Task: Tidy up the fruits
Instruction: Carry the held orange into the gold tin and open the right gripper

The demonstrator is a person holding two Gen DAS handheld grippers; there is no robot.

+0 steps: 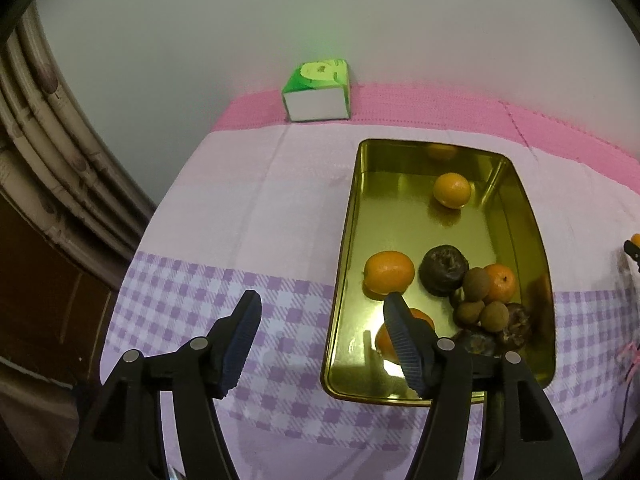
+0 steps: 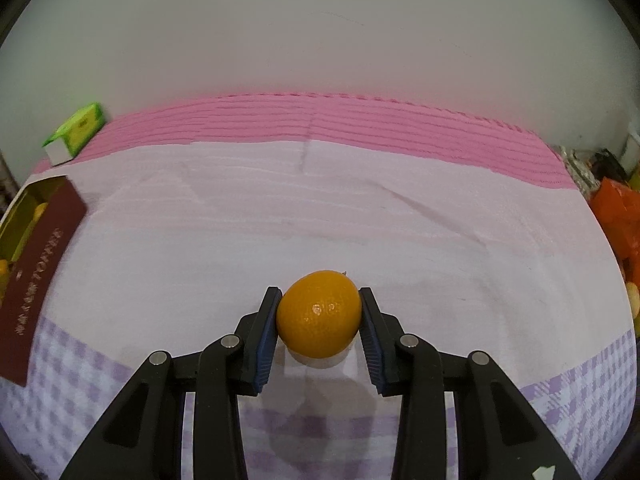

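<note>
Cloth (image 2: 360,220) lies bare around right gripper (image 2: 319,314) clamping orange (image 2: 319,316).

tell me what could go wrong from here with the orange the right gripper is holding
1. The right gripper pinches the round orange only at its two sides, so it may slip or roll out on the way.
2. The gold tin already has fruit heaped in its near corner, around the dark fruit; an orange dropped there could bounce or knock the others.
3. The open left gripper hangs over the tin's near edge and could get in the way.

Left gripper (image 1: 320,312) tilts downward, jaws apart and empty — right gripper (image 2: 319,312) jaws clamped tight.
</note>
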